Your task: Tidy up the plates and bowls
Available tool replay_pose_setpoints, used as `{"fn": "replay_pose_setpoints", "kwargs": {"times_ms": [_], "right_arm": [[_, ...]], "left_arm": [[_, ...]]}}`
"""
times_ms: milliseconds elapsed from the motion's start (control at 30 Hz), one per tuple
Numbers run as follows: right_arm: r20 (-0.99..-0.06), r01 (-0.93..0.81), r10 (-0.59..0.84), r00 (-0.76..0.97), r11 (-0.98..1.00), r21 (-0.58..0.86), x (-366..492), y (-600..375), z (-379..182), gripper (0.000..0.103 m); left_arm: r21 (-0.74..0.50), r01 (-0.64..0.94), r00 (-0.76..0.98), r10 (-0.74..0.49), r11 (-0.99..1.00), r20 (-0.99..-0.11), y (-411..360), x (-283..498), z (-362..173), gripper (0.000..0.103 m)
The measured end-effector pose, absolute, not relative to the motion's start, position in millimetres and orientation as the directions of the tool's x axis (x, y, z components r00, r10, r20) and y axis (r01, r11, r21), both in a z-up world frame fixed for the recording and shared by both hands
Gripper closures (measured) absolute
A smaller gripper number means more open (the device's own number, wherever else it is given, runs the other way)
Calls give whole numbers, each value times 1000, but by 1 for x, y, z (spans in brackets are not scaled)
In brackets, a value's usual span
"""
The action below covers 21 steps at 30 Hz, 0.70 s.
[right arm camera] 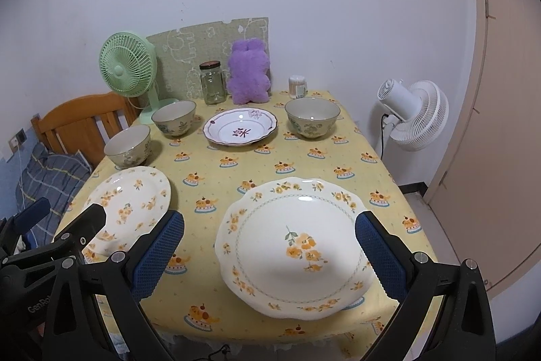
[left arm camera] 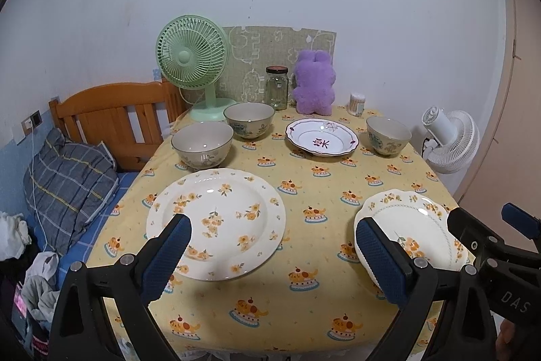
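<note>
- Three plates lie apart on the tabletop: a large floral plate near-left, a scalloped floral plate near-right, a purple-trimmed plate at the back
- Three patterned bowls: two at back-left, one at back-right
- The left gripper and the right gripper hover with jaws spread wide, holding nothing
- Probably nothing is stacked yet; pinching a near plate by its rim, lifting level and setting it down gently should avoid chipping
- Behind: one green fan, one glass jar, one purple plush
</note>
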State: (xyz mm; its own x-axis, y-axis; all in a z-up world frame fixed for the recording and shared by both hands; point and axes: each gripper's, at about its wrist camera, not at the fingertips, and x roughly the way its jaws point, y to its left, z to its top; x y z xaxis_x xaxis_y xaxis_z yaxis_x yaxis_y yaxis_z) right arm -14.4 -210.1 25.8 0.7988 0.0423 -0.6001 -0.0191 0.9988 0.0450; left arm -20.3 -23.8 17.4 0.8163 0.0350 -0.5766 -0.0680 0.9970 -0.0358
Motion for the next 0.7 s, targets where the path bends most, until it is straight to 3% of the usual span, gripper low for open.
{"fn": "replay_pose_setpoints", "kwargs": {"times_ms": [700], "right_arm": [[-611,1,30,791,999,49,-15,-215,25,1]], "left_arm": [[-17,-48,821,30,999,-570,-30,-22,17,4]]}}
